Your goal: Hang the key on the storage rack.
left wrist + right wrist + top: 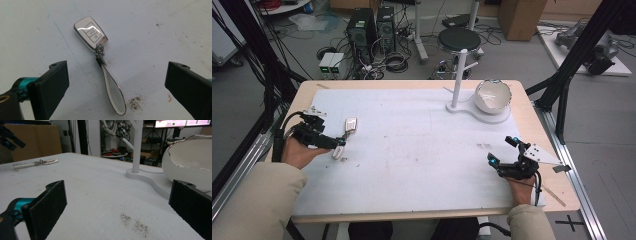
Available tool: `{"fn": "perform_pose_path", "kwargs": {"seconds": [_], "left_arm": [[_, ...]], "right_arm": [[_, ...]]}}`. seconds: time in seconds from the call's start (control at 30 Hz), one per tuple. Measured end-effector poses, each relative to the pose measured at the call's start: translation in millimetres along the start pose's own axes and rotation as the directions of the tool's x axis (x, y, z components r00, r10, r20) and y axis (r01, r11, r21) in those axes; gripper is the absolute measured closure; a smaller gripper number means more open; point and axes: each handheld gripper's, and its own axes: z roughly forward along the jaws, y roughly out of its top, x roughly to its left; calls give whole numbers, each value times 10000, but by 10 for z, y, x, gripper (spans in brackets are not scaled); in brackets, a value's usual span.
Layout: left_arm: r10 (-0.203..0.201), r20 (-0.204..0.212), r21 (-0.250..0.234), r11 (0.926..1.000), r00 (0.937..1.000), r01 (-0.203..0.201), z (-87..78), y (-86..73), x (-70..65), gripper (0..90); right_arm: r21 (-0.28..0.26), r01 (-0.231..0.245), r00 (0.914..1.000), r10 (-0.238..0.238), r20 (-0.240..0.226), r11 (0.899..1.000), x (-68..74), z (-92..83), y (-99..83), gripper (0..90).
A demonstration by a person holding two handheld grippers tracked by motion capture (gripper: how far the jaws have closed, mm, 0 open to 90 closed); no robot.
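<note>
A silver car key fob (350, 124) (90, 33) lies flat on the white mat, with a white strap loop (113, 92) trailing from its ring. My left gripper (334, 137) (117, 75) hovers over the strap, open, one jaw on each side of it and neither touching. My right gripper (501, 150) (117, 195) is open near the table's right front with nothing between its jaws. It faces a white bowl (493, 96) (190, 162) and a white stand (458, 75) (137, 147). The right gripper view has the key fob (50, 161) far off at the left.
The bowl rests on the stand's flat base (492, 117) at the back right. A white mat (412, 150) with dirt smudges covers most of the wooden table. Beyond the table are a stool (458, 39), computer towers (362, 30) and cables on the floor.
</note>
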Motion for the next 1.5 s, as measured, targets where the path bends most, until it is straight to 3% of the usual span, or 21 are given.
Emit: {"fn": "perform_pose_path", "kwargs": {"seconds": [0.2, 0.27, 0.37, 0.5, 0.57, 0.7, 0.87, 1.1, 1.23, 1.47, 1.5], "left_arm": [[87, -244, 586, 9983, 9997, -73, 89, -9, -18, 70], [-2, -192, 701, 9975, 9998, 15, 125, -24, -22, 89], [-80, -265, 1243, 9922, 9996, 112, 188, -42, -6, 94], [-262, -282, 1395, 9898, 9993, 299, 217, -39, 3, 95], [-303, -404, 1755, 9838, 9987, 370, 252, -39, -3, 96], [-203, -498, 2123, 9767, 9986, 304, 292, -41, -11, 103], [-355, -748, 2441, 9683, 9966, 529, 354, -27, -17, 124], [-451, -809, 2795, 9579, 9957, 661, 404, -17, -30, 231], [-437, -708, 2814, 9576, 9965, 620, 409, -17, -33, 324], [-227, -562, 2874, 9570, 9982, 379, 443, -20, -43, 383], [-210, -501, 2915, 9559, 9985, 347, 453, -20, -51, 424]], "right_arm": [[0, 50, 10000, -50, -15, 10000, -2, 0, 0, 6], [-9, 35, 10000, -35, -16, 10000, -1, 1, -1, 6], [-4, 37, 10000, -37, -24, 10000, -1, 0, 0, 6], [-70, 62, 10000, -62, 24, 10000, -6, 4, 0, 6], [-28, 1, 10000, -1, 7, 10000, -6, 1, -1, 6], [-66, 65, 10000, -65, 20, 10000, -7, 4, 0, 6], [-16, -44, 10000, 44, 37, 10000, -4, -1, -1, 6], [-46, -52, 10000, 52, 12, 10000, -14, 0, -1, 6], [-70, -52, 10000, 53, 7, 10000, -16, 2, -1, 6], [-52, -46, 10000, 46, 7, 10000, -19, 1, -1, 6], [-63, -28, 10000, 28, 22, 10000, -20, 1, -1, 6]]}}
